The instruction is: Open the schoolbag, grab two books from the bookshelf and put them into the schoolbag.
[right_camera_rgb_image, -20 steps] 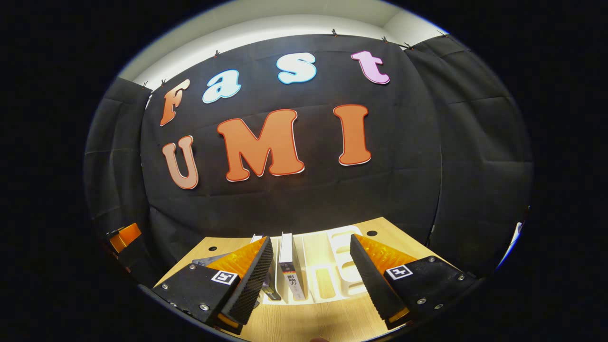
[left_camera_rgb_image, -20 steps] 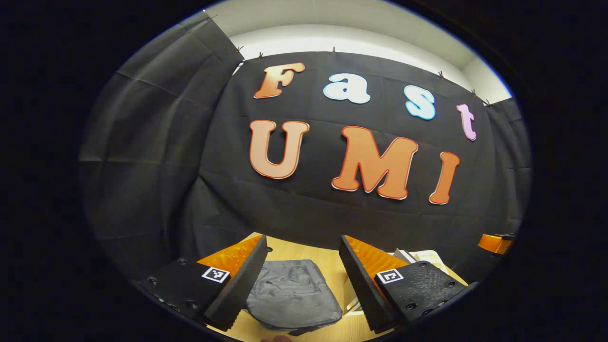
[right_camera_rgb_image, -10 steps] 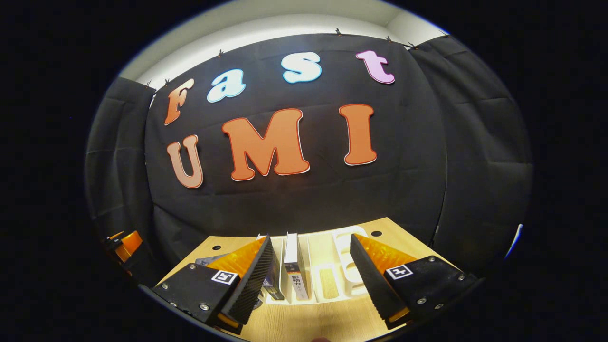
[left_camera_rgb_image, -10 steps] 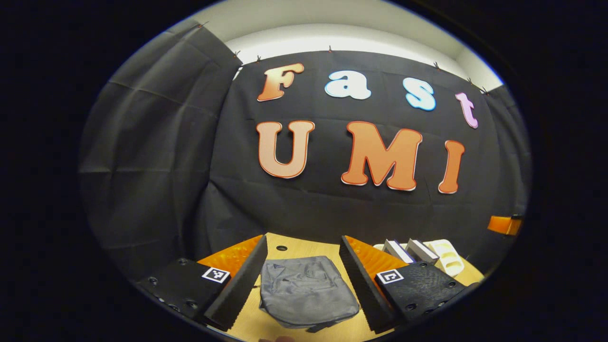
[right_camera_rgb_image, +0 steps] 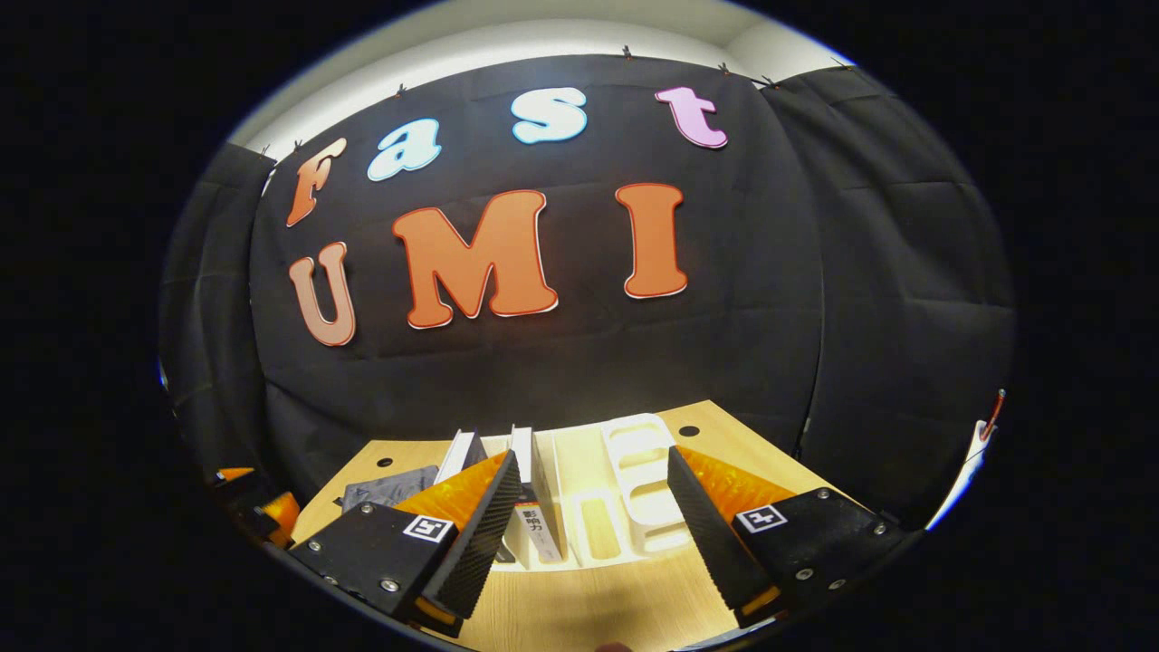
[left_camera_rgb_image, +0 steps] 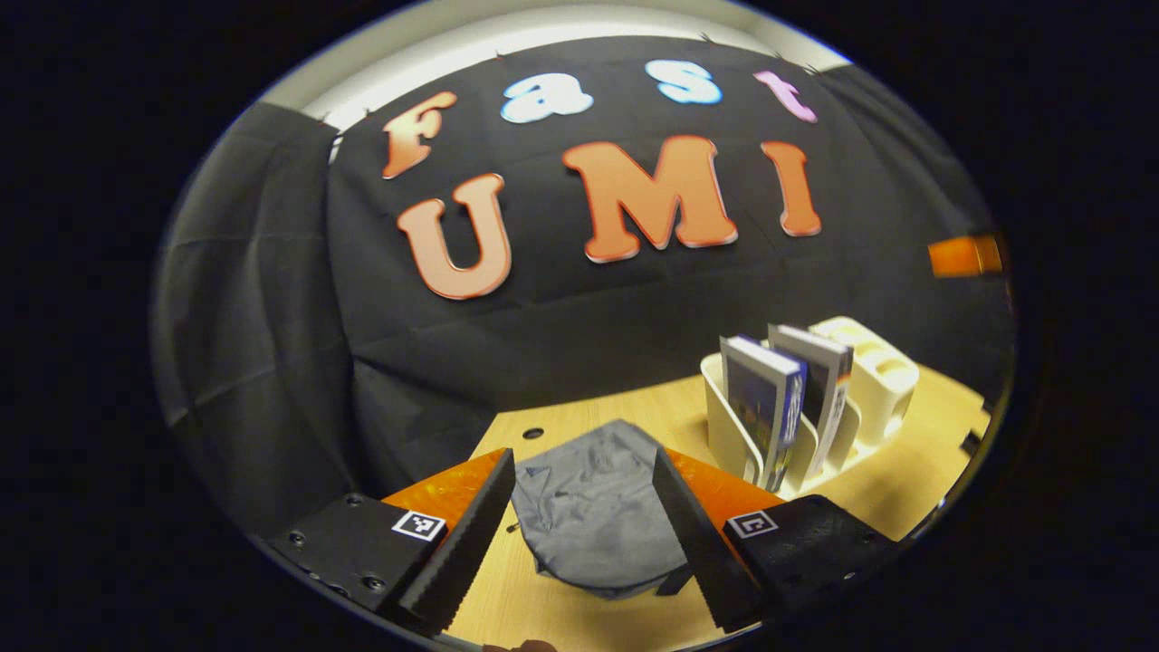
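In the left gripper view we saw the grey schoolbag lying flat and closed on the wooden table, its long axis running from 6 toward 12 o'clock between the spread, empty fingers of the left gripper. Two books stood upright, leaning slightly, in the cream bookshelf at 3 o'clock of the bag. In the right gripper view we held the right gripper released, grasping nothing, before that shelf.
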`<action>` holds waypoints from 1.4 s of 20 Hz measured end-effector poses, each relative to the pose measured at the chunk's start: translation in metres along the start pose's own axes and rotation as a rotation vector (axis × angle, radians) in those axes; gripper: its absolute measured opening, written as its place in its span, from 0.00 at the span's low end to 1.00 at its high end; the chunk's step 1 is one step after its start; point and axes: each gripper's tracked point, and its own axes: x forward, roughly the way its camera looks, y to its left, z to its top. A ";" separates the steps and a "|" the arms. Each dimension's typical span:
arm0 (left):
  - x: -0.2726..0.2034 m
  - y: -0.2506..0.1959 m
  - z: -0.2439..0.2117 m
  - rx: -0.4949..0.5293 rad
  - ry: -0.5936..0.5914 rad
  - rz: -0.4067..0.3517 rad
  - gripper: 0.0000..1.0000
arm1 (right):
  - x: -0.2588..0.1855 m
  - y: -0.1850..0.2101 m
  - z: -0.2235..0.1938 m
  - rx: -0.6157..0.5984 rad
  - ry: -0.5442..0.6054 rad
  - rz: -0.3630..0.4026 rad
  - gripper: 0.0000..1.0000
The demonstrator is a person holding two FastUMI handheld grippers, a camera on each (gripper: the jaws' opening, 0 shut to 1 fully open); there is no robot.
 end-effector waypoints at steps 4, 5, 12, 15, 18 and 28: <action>0.020 -0.049 -0.063 0.214 0.126 -0.040 0.97 | -0.001 -0.025 -0.010 0.003 0.032 -0.051 0.98; 0.026 -0.061 -0.078 0.294 0.158 -0.046 0.97 | -0.002 -0.032 -0.012 0.011 0.034 -0.066 0.98; 0.058 -0.116 -0.150 0.591 0.287 -0.154 0.97 | -0.013 -0.073 -0.027 0.052 0.077 -0.147 0.98; 0.062 -0.117 -0.155 0.588 0.314 -0.162 0.97 | -0.016 -0.081 -0.031 0.049 0.089 -0.167 0.98; 0.069 -0.116 -0.155 0.588 0.326 -0.164 0.98 | -0.017 -0.080 -0.037 0.052 0.109 -0.166 0.98; 0.082 -0.128 -0.152 0.630 0.331 -0.216 0.97 | -0.024 -0.068 -0.041 0.066 0.139 -0.143 0.98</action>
